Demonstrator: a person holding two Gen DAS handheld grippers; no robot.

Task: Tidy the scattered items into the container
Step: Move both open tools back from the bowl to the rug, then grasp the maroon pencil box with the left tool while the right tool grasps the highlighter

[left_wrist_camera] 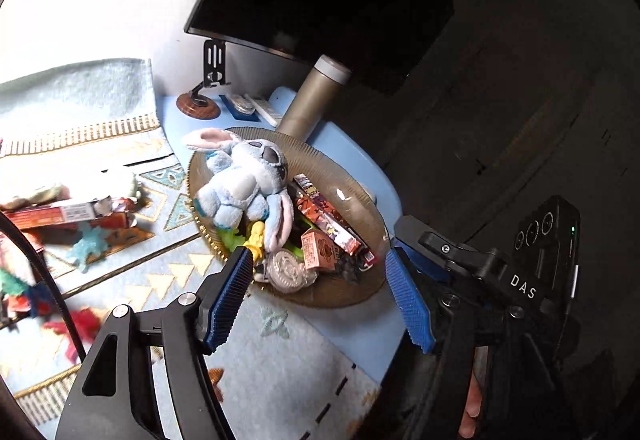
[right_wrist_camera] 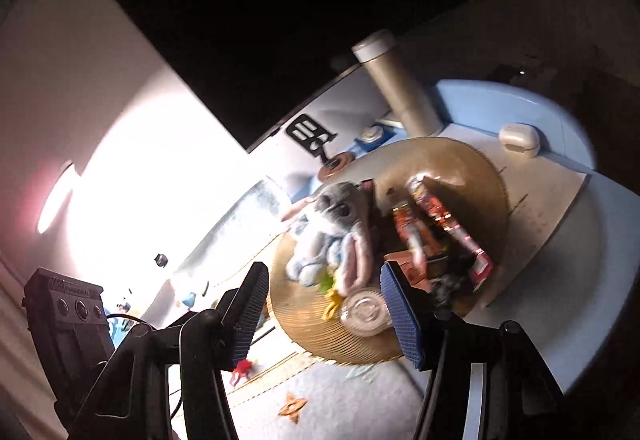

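Left wrist view shows your left tool [left_wrist_camera: 320, 280] gaping empty over the dish [left_wrist_camera: 352, 160], where the plush toy [left_wrist_camera: 240, 184] and snack boxes [left_wrist_camera: 328, 228] already lie; your right tool [right_wrist_camera: 324, 304] also spreads empty. Scattered toys [left_wrist_camera: 86, 248] wait on the table [left_wrist_camera: 280, 360], so you're free to fetch them.

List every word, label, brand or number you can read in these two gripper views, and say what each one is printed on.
"DAS": white letters on the black arm of the other gripper's body, left wrist view.
Printing on the colourful long box in the brown dish: too small to read.
Stamp on the small tan box: unreadable.
Lettering on the black camera unit, right wrist view: blurred.
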